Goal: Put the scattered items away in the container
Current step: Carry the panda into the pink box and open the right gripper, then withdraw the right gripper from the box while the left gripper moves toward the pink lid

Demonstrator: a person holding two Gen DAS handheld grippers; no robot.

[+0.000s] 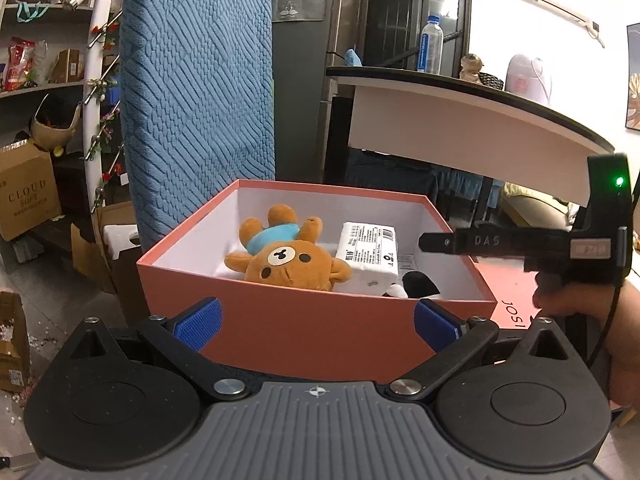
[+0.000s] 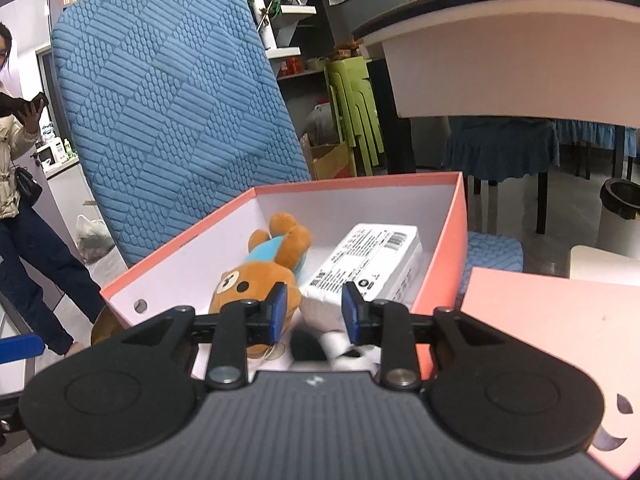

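Three items, bear (image 1: 288, 260), white packet (image 1: 370, 252) at its three o'clock and black-white toy (image 1: 416, 285), lie inside the box (image 1: 312, 332); both left gripper (image 1: 316, 320) and right gripper (image 2: 314, 312) hang empty, jaws apart, nothing left visible outside.

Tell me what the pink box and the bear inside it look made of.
Pink box: seemingly rigid paperboard, matte coral outside, white inside; thin, straight, crisp-edged walls. Bear: plush fabric, fuzzy brown nap, rounded soft-looking limbs, probably stuffed.

The salmon box (image 1: 316, 332) looks like matt cardboard with a smooth white lining, the bear (image 1: 288, 260) is fuzzy brown plush, the white pack (image 2: 368, 264) glossy plastic wrap, and the chair back (image 1: 196, 80) ribbed blue cloth.
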